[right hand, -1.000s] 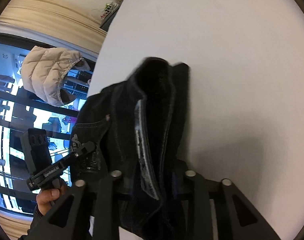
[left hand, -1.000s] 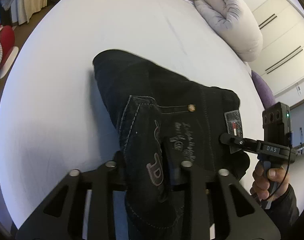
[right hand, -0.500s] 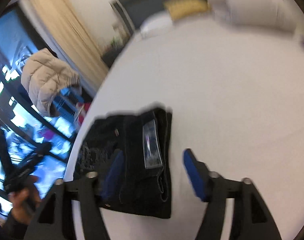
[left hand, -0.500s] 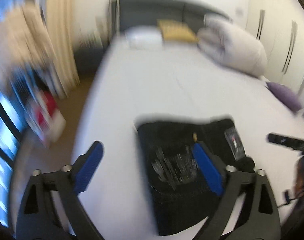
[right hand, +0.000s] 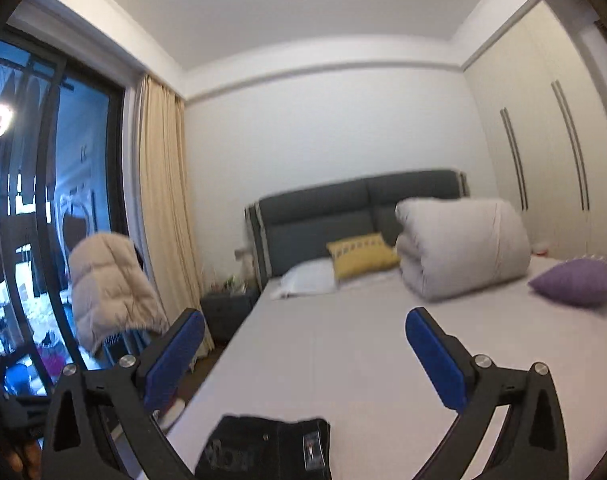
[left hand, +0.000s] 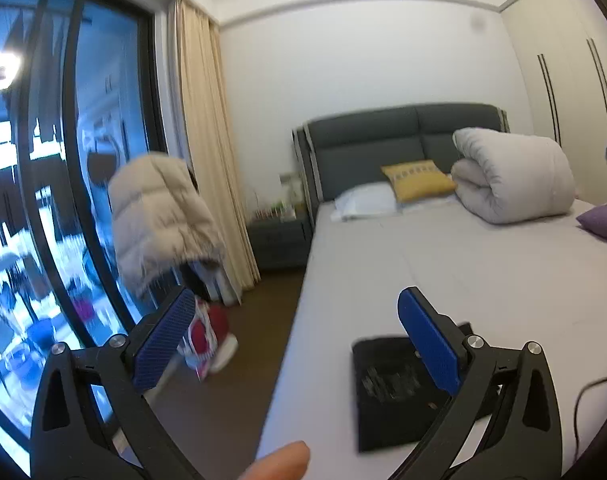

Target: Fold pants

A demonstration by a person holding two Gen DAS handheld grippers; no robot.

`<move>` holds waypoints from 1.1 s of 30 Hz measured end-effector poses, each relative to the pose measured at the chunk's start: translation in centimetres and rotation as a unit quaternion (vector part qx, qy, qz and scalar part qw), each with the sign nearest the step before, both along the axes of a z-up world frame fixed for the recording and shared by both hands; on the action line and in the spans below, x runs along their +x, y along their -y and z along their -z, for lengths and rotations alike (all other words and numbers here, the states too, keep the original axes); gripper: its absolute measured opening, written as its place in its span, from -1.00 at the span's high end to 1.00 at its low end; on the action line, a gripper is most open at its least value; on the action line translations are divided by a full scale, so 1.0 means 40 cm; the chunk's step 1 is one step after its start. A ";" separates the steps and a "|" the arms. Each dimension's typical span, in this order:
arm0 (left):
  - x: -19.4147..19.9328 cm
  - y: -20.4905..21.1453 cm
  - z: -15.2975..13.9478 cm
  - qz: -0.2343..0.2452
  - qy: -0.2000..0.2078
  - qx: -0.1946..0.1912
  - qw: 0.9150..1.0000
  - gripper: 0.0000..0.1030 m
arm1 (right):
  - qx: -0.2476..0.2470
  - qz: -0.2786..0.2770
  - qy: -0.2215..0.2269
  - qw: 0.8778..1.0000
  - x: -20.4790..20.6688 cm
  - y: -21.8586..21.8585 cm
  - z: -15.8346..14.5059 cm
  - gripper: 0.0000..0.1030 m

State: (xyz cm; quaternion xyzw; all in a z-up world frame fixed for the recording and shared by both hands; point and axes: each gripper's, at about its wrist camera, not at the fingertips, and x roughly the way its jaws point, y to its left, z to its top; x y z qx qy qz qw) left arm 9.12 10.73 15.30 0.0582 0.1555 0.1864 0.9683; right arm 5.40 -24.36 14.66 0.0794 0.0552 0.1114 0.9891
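The folded black pants [right hand: 263, 450] carry a pale waistband patch [right hand: 312, 450] and pale lettering on a pocket [right hand: 227, 456], but both are too blurred to read.

The folded pants [right hand: 263, 450] lie on the bed [right hand: 363, 360] below the right gripper [right hand: 303, 356]. Beyond it sit a rolled duvet [right hand: 463, 248] and pillows; a puffer jacket [right hand: 107, 284] hangs left.
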 end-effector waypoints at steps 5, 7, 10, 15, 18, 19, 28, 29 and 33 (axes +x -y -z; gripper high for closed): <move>-0.032 -0.006 -0.002 0.002 -0.061 -0.045 0.997 -1.00 | -0.021 0.009 -0.054 0.998 -0.015 -0.024 -0.028 -1.00; -0.028 -0.003 0.016 0.008 -0.085 -0.057 0.995 -1.00 | -0.025 0.019 -0.090 0.995 -0.011 -0.034 -0.016 -1.00; 0.005 0.005 0.058 0.024 -0.123 -0.092 0.988 -1.00 | -0.026 0.019 -0.126 0.992 -0.018 -0.032 0.018 -1.00; 0.049 0.022 0.142 0.035 -0.167 -0.133 0.976 -1.00 | -0.037 0.029 -0.181 0.982 -0.018 -0.041 0.085 -1.00; 0.077 0.028 0.185 0.035 -0.185 -0.140 0.972 -1.00 | -0.042 0.026 -0.212 0.976 -0.014 -0.047 0.128 -1.00; 0.086 0.028 0.198 0.035 -0.189 -0.143 0.971 -1.00 | -0.047 0.026 -0.220 0.974 -0.013 -0.051 0.139 -1.00; 0.138 0.006 0.281 0.031 -0.215 -0.157 0.963 -1.00 | -0.078 0.022 -0.264 0.961 -0.015 -0.086 0.208 -1.00; 0.141 0.006 0.291 0.031 -0.218 -0.156 0.963 -1.00 | -0.081 0.020 -0.269 0.960 -0.014 -0.090 0.213 -1.00; 0.152 -0.003 0.315 0.032 -0.226 -0.159 0.961 -1.00 | -0.096 0.012 -0.280 0.955 -0.015 -0.115 0.231 -1.00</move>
